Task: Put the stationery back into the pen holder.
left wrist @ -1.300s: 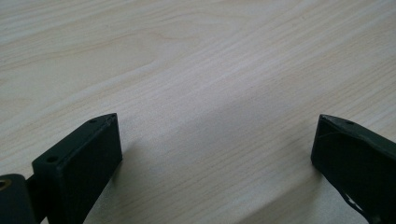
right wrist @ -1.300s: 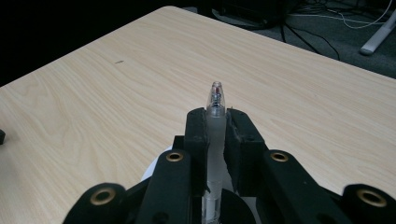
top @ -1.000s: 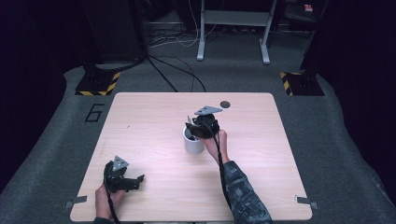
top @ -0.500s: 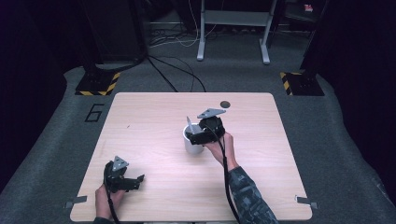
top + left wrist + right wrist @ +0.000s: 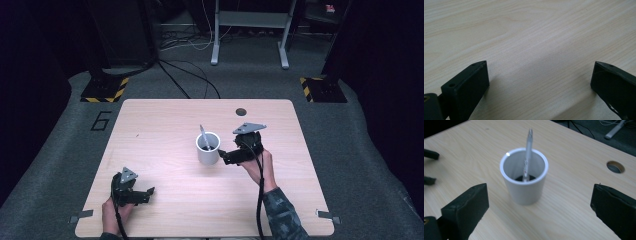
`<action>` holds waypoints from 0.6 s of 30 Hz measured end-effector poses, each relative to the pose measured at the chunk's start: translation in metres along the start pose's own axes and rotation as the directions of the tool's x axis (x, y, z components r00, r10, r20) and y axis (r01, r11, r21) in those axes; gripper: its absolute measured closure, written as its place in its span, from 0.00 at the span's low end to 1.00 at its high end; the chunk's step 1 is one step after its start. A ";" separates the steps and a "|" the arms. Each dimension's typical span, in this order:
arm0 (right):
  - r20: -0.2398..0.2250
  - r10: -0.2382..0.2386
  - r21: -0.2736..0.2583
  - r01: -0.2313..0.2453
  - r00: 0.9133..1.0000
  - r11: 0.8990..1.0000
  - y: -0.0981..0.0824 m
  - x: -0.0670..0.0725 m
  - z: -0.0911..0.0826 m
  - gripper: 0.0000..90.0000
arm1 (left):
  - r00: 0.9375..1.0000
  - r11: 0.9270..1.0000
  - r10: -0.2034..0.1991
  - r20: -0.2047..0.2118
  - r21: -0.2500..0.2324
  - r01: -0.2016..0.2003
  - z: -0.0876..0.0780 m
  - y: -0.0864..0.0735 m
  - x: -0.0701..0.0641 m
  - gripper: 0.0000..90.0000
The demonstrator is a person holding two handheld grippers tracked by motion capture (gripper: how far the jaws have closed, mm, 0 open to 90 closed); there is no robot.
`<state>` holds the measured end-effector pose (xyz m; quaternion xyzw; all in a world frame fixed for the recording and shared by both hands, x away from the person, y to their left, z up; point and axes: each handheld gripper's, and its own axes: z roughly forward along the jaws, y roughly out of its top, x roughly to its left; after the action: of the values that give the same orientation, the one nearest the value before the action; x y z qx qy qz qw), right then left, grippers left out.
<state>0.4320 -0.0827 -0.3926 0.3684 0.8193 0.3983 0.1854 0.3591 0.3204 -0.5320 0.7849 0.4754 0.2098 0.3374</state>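
A white cup [image 5: 207,148] [image 5: 525,178] stands upright near the table's middle, with a grey pen [image 5: 203,136] [image 5: 527,155] leaning inside it, tip end up. My right gripper [image 5: 225,156] [image 5: 539,202] sits just right of the cup, open, jaws wide apart and holding nothing; the cup stands a short way ahead of them. My left gripper [image 5: 146,194] [image 5: 539,82] rests at the table's front left, open, with bare wood between its jaws.
The light wooden table [image 5: 165,125] has a round cable hole [image 5: 241,111] [image 5: 615,167] near its far edge. Beyond it are grey floor, cables, a metal stand [image 5: 250,30] and yellow-black striped feet [image 5: 105,90].
My right gripper has drawn back from over the cup to its right side and lower. The pen now stands in the cup. The left gripper has stayed put.
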 end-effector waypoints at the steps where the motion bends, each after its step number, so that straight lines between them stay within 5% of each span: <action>1: 0.013 -0.007 0.011 0.007 1.000 1.000 -0.003 -0.002 -0.003 0.01 | 1.000 1.000 -0.001 0.000 -0.001 0.001 0.000 0.000 0.000 0.02; 10: 0.085 0.033 0.072 -0.039 0.996 0.997 -0.042 -0.021 -0.026 0.00 | 1.000 1.000 0.000 0.000 0.000 0.000 0.000 0.000 0.000 0.02; 18: 0.144 0.106 0.102 -0.121 0.984 0.987 -0.084 -0.038 -0.036 0.00 | 1.000 1.000 -0.003 0.000 -0.003 0.003 0.000 0.000 0.000 0.02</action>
<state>0.3973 -0.1643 -0.4361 0.4510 0.8028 0.3360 0.1980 0.3592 0.3202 -0.5321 0.7838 0.4763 0.2099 0.3387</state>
